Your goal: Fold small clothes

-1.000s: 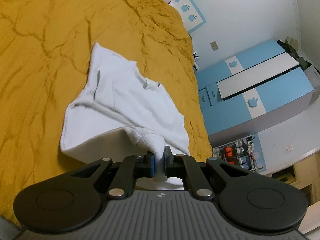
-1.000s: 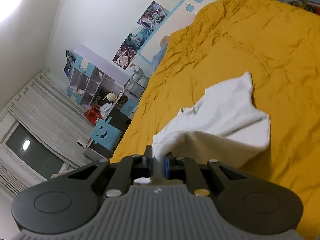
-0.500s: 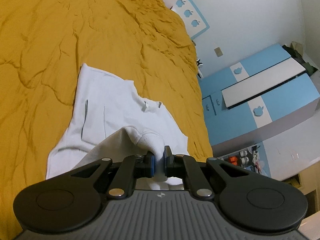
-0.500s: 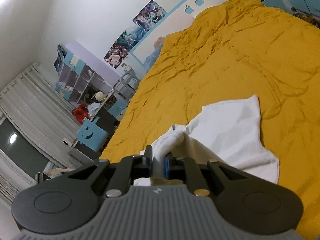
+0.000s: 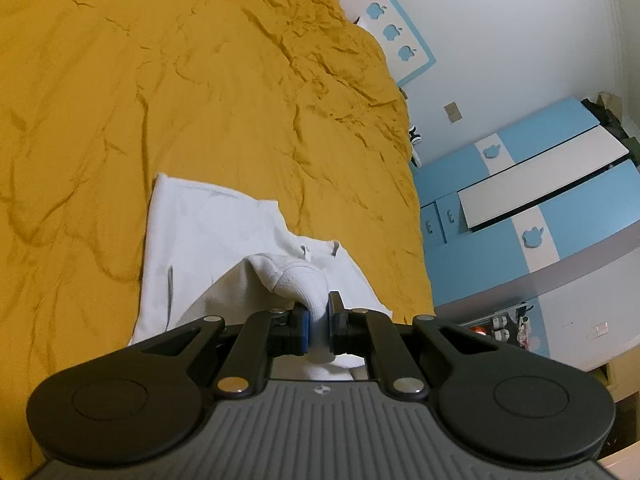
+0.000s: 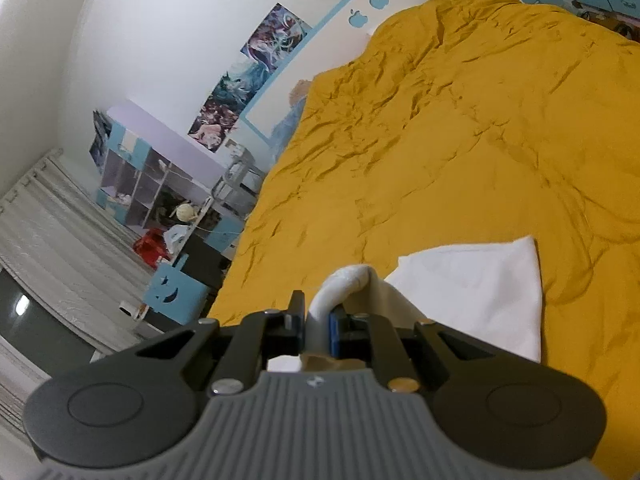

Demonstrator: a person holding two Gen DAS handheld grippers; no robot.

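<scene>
A small white garment (image 5: 224, 248) lies on the yellow bedspread (image 5: 160, 80), its near part lifted and doubled over the flat part. My left gripper (image 5: 318, 322) is shut on a ribbed white edge of it, the cloth bunched between the blue pads. In the right wrist view the same white garment (image 6: 480, 284) spreads to the right, and my right gripper (image 6: 318, 330) is shut on another rolled edge that curls up above the fingertips. The cloth under both grippers is hidden by their bodies.
The wrinkled yellow bedspread (image 6: 460, 120) stretches far beyond the garment. A blue and white wardrobe (image 5: 540, 208) stands past the bed's right edge. On the other side are a shelf unit (image 6: 160, 184), a blue chair (image 6: 172, 292) and grey curtains (image 6: 48, 232).
Both grippers have carried the held edges forward over the garment toward its far end. The lifted fold now covers more of the flat part, and less white cloth shows ahead.
</scene>
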